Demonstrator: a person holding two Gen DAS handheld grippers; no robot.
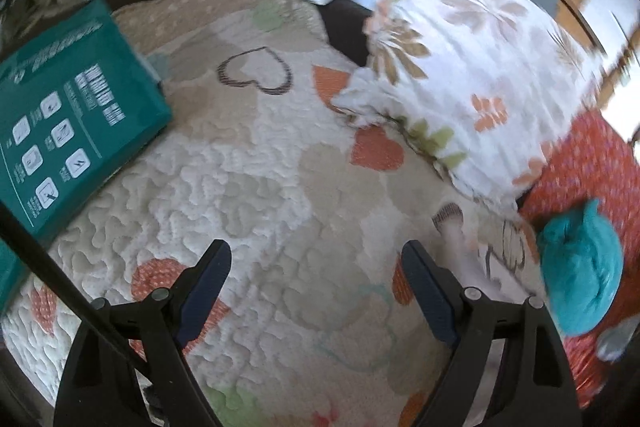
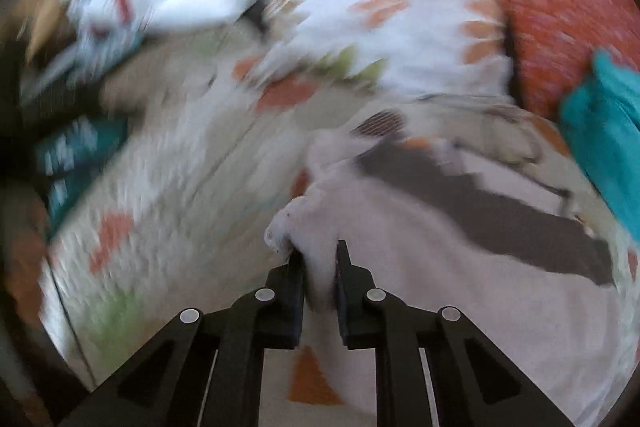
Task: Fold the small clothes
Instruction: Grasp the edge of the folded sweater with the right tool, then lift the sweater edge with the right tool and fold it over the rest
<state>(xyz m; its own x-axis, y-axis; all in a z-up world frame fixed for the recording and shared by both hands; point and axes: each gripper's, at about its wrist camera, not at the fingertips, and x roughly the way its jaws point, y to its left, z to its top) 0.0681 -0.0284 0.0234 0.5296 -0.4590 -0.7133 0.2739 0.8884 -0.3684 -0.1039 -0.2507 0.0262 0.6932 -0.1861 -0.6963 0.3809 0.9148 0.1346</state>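
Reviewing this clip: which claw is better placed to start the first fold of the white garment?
Right. The right claw is already pinched on the white garment; the left claw is open over bare quilt, holding nothing.

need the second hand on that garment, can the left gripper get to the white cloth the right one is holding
Probably yes. The left gripper is open and empty over bare quilt, and the white cloth shows just beyond its right finger, nothing lying between. The right gripper pinches its edge.

Puffy quilted cloth bedspread, soft white garment, glossy cardboard box
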